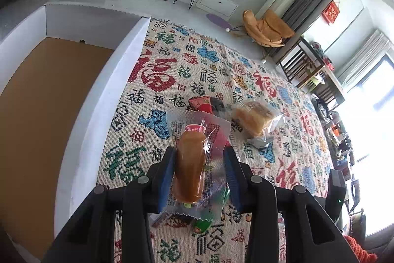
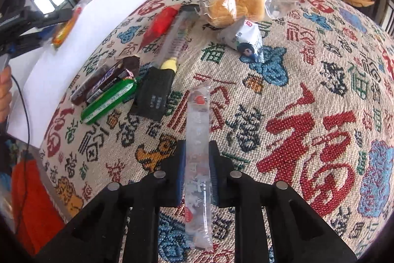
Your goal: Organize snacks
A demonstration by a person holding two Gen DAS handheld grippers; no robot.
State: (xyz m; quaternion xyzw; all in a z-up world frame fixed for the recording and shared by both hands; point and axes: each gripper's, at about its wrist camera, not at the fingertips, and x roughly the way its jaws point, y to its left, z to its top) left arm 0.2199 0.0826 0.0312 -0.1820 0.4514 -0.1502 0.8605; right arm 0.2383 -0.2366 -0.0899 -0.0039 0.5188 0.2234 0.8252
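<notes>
1. The left gripper (image 1: 199,164) clamps a brown sausage snack (image 1: 189,164), lifted beside the white box (image 1: 98,100) on its left, likely for dropping in.
2. The right gripper (image 2: 197,174) is clenched on a clear stick packet (image 2: 198,159).
3. Beyond it, more snacks (image 2: 110,88) lie on the patterned counter (image 2: 307,90).

1. My left gripper (image 1: 199,164) covers the lower sides of the clear-wrapped brown snack (image 1: 189,164); small packets (image 1: 202,223) beneath it show only as slivers.
2. White box (image 1: 98,115) off to my left: cut by the frame edge.
3. Print on the clear stick pack (image 2: 198,152) between my right gripper's pads (image 2: 213,174): unreadable.
4. My left hand (image 2: 5,95): cut by the frame's left edge.
</notes>
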